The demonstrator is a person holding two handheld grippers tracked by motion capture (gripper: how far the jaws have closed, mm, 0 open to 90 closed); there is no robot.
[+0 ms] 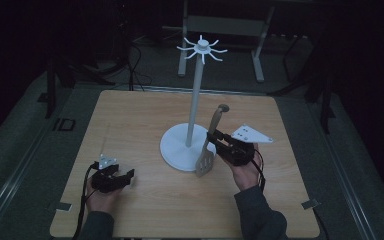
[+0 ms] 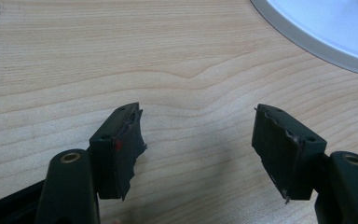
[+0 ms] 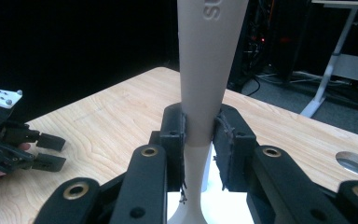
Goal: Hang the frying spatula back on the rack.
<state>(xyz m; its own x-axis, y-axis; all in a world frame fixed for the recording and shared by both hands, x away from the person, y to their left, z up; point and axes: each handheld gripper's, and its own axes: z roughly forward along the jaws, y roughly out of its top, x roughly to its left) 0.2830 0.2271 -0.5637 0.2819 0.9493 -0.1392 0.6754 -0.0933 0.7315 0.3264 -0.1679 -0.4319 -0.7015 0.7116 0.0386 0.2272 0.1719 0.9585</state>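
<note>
Currently right tool clamps spatula mid-handle, hang-hole end up, likely for rack hooks; left tool idles wide open on tabletop.

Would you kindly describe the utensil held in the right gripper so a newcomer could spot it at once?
On the wooden table stands a white rack, a tall pole on a round base with hooks on top. Just right of the base, the right gripper clamps a beige slotted spatula by its handle, blade down: the sole utensil here.
</note>
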